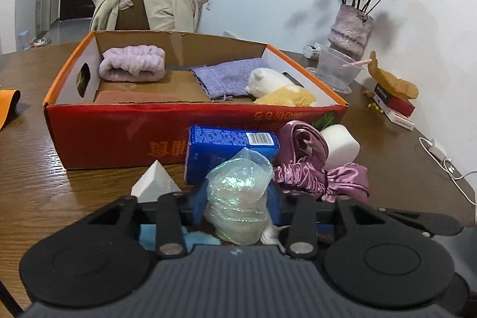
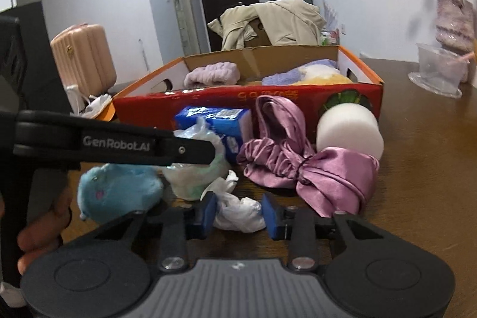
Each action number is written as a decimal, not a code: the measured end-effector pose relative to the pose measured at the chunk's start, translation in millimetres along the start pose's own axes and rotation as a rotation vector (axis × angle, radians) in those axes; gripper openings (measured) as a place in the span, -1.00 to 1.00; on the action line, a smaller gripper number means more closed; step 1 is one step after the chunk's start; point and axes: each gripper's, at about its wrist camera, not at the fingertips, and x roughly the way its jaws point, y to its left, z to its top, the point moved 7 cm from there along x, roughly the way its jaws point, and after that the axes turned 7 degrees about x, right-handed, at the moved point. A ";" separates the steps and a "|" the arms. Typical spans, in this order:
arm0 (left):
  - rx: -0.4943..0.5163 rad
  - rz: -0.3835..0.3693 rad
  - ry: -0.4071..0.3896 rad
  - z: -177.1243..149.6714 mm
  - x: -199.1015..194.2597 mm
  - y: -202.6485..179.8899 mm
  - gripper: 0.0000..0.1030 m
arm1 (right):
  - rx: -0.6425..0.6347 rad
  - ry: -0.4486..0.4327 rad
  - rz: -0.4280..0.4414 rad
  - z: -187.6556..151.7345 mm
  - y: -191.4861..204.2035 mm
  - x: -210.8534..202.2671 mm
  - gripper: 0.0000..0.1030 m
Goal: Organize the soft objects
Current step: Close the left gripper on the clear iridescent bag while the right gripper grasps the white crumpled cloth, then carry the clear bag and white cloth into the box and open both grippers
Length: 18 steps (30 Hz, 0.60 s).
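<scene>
One red cardboard box with orange rims stands open on the wooden table, and five soft things lie in it: one lilac rolled headband, one folded pink cloth, one purple knitted pouch, one white plush toy and one yellow fluffy item. In front of the box lie one blue tissue pack, one mauve satin bonnet, one white foam block and one white wedge sponge. The left gripper has its two blue pads narrowed around one iridescent plastic bag, pressing its sides. The right gripper has its two blue pads close on either side of one crumpled white plastic bag, touching it. One blue plush toy sits on the table left of that bag, below the left gripper's arm. At the table's far right stand one vase of dried roses and one clear plastic cup.
</scene>
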 end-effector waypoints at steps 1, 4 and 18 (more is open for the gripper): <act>-0.001 -0.001 0.002 0.0 -0.5 0.2 -0.28 | -0.006 0.005 0.003 -0.2 0.7 0.8 -0.49; -0.013 -0.005 0.004 2.1 -4.9 -0.2 -0.32 | -0.021 0.015 0.020 -1.0 3.3 1.6 -0.65; -0.036 0.007 -0.123 12.3 -83.4 -10.5 -0.32 | -0.017 -0.097 0.049 6.6 11.0 -52.4 -0.69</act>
